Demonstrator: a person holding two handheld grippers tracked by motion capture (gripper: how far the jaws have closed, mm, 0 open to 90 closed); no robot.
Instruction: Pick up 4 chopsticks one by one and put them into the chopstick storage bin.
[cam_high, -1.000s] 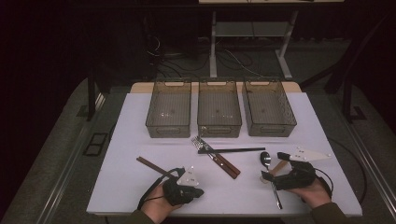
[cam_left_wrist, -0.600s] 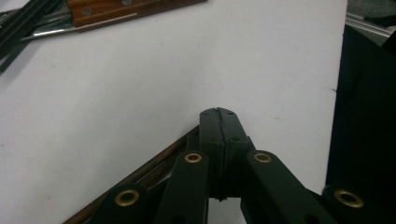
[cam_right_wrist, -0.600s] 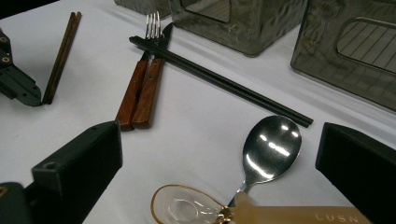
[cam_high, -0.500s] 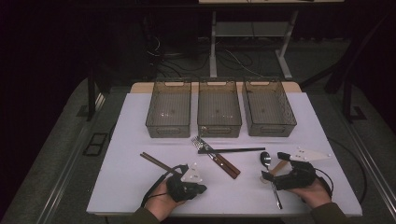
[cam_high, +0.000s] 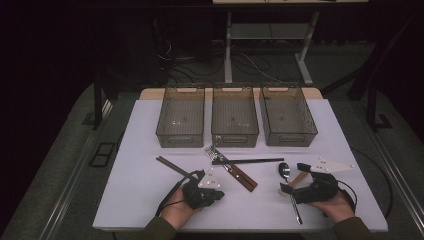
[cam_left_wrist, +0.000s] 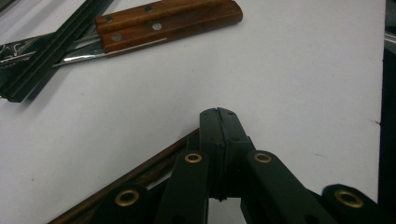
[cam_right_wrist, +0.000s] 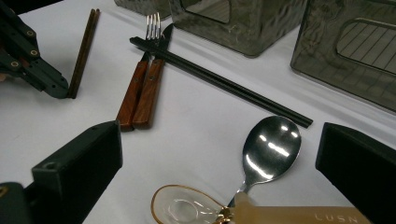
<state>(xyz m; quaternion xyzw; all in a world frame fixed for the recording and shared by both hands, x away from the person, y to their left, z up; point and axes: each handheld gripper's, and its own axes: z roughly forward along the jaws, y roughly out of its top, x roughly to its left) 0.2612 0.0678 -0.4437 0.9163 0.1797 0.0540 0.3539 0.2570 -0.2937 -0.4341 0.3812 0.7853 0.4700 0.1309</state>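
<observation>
My left gripper (cam_high: 219, 195) rests low at the table's near edge, and its jaws (cam_left_wrist: 218, 114) are shut with nothing seen between the tips. Brown chopsticks (cam_high: 176, 168) lie slanted on the table, and their near end (cam_left_wrist: 140, 173) runs under the gripper. To the right, my right gripper (cam_high: 294, 178) stands wide open. A steel spoon (cam_right_wrist: 271, 149) and a clear amber-rimmed spoon (cam_right_wrist: 187, 207) with a beige handle lie between its jaws, untouched. The left gripper (cam_right_wrist: 51, 84) also shows in the right gripper view beside the brown chopsticks (cam_right_wrist: 84, 46).
Three clear grey bins (cam_high: 180, 139) (cam_high: 235, 138) (cam_high: 290, 137) stand side by side at the back of the white table (cam_high: 145, 125). In the middle, a wood-handled fork and knife (cam_high: 242, 177) lie under black chopsticks (cam_high: 250, 161).
My left gripper has crept a little away from the near edge. The brown chopsticks have shifted slightly the same way. The right gripper and the spoons have stayed put.
</observation>
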